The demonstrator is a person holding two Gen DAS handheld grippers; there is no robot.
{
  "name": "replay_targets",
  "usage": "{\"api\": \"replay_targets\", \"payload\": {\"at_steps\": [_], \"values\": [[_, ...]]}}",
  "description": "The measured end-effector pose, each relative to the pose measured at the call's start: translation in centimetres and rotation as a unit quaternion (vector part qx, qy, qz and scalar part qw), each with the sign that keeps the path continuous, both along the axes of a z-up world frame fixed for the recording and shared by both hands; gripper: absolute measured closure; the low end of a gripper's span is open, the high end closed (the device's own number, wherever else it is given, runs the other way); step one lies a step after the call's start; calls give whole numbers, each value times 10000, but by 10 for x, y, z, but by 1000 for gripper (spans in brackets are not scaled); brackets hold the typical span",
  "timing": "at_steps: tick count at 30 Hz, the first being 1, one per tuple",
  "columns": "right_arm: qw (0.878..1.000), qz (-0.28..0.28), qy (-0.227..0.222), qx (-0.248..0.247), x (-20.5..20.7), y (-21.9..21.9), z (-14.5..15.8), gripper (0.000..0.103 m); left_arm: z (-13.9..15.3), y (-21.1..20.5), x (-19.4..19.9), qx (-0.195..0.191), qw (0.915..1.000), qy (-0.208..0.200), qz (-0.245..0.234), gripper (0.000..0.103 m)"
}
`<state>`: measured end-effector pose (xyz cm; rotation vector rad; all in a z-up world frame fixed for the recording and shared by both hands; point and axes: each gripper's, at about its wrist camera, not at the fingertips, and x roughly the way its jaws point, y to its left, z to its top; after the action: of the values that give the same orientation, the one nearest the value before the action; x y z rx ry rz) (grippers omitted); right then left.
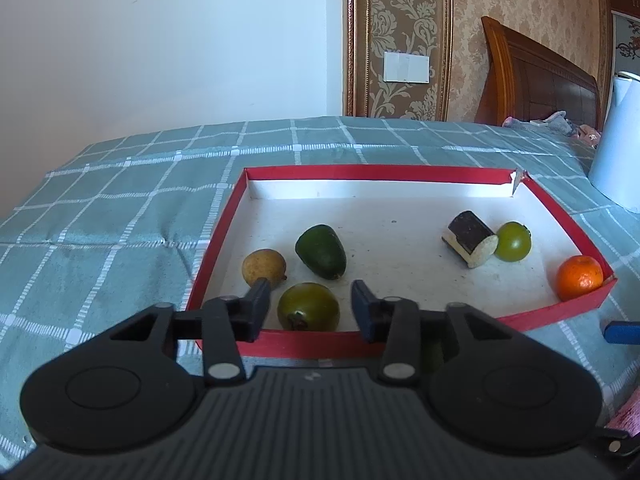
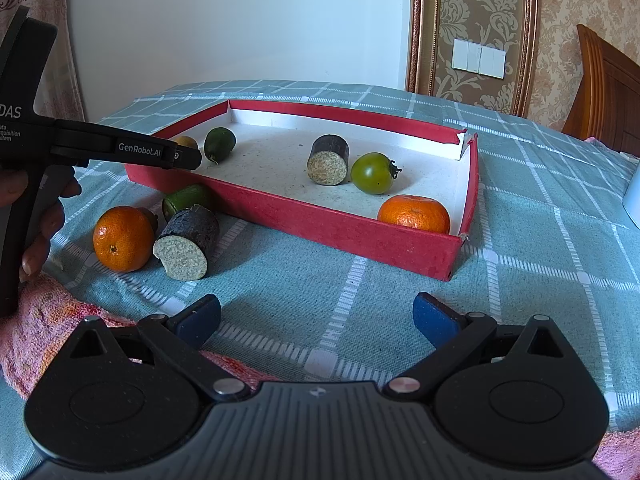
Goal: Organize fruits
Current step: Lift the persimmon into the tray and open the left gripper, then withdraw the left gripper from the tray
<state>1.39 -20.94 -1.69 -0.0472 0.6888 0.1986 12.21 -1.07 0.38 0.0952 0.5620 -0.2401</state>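
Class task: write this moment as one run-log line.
left hand-held gripper: open over green fruit in red tray | right hand-held gripper: open, empty | outside tray: orange, cut piece

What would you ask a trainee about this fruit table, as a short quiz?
1. True or false: an orange sits in a corner of the red box.
2. How many oranges lie outside the box on the cloth? A none, B one, C three.
3. Fill in: the right gripper is ___.
Key: 1 true; 2 B, the loose orange; 3 open, holding nothing.
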Motion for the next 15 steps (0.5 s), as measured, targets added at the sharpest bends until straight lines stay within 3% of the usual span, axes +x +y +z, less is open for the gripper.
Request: {"api": "replay_targets", "payload": {"at_steps": [1, 6, 11, 15], "values": [[10000, 0, 0, 0, 0, 0, 0, 0, 1, 0, -1, 4, 10000, -25, 16, 45], [10000, 1, 0, 0, 0, 0, 0, 0, 6, 5, -9, -98, 9998, -113, 113, 29], [10000, 1, 0, 0, 0, 0, 0, 0, 14, 14, -24, -151, 9994, -221, 228, 27], [10000, 1, 0, -1, 0, 0, 0, 0, 21, 26, -44, -288, 9982, -377, 366, 15]]}}
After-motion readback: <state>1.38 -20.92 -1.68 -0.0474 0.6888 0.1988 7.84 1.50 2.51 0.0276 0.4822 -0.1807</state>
